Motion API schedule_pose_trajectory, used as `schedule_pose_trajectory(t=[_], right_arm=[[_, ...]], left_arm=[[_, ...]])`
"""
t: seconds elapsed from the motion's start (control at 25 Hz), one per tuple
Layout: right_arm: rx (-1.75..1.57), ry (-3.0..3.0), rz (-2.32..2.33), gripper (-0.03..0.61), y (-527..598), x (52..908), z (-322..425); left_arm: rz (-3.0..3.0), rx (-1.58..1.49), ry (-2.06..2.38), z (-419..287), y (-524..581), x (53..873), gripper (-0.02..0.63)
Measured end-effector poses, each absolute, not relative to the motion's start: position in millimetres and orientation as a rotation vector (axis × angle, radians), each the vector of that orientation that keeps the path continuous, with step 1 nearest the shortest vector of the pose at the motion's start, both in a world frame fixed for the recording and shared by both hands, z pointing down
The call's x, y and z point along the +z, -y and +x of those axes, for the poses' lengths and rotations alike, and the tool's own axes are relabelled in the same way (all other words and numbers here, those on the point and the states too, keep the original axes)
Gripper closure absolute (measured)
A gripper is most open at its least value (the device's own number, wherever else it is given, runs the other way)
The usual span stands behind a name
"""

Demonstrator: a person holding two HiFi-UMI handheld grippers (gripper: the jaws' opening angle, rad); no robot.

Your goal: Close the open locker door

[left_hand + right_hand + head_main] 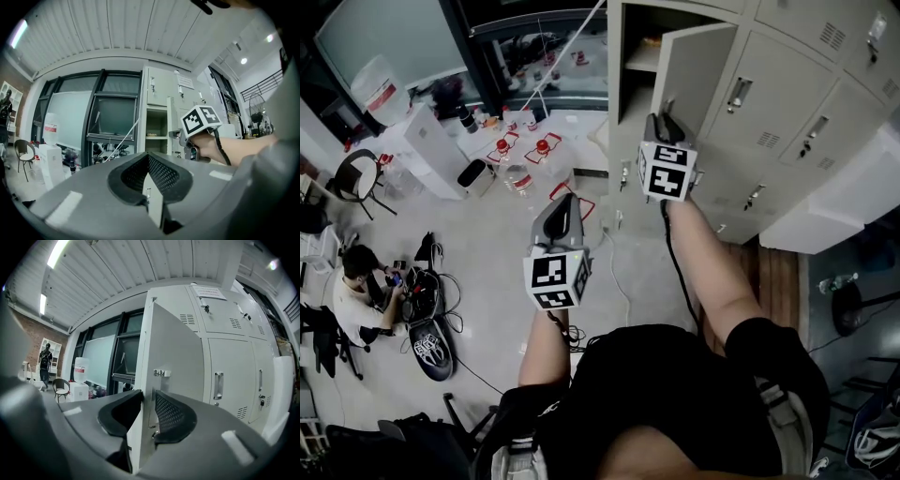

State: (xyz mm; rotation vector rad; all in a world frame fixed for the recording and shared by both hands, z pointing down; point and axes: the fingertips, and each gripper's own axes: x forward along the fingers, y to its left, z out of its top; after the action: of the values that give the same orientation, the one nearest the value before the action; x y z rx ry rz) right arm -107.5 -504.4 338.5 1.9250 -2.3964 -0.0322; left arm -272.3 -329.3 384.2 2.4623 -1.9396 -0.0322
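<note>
Grip on the door looks like the step in hand. The right gripper [147, 394] has its two black ribbed jaws pinched on the free edge of the pale grey sheet-metal locker door [174, 345], just below the small latch fitting [160, 373]. The head view shows that same gripper [664, 120] raised against the door [698, 70], which stands swung well out from the tall bank of grey steel lockers [787, 84]. The left gripper [564, 202] hangs lower, well apart from the lockers; its own view shows the jaws drawn together with nothing between them. As I judge it, the closing swing is not yet begun. The next move calls for carrying the edge round in an arc about the hinge side toward the frame. The jaws should let go before the one on the inner face gets trapped, and a push on the outer face can finish it. The open upper locker compartment [639, 37] holds a shelf [157, 137] with something small and flat on it, too small to identify. The neighbouring doors are shut, so their contents are hidden. Across the room a clear water jug with a red label [80, 367] sits on a white dispenser [79, 391].
</note>
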Motion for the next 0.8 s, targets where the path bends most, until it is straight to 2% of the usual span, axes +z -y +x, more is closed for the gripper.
schedule_pose_trajectory(t=[0.8], right_arm=[[-0.100, 2.315, 1.925, 0.480, 571.7, 337.6, -155.7]], left_arm=[[2.311, -0.034, 2.099, -340.8, 306.7, 389.4, 0.614]])
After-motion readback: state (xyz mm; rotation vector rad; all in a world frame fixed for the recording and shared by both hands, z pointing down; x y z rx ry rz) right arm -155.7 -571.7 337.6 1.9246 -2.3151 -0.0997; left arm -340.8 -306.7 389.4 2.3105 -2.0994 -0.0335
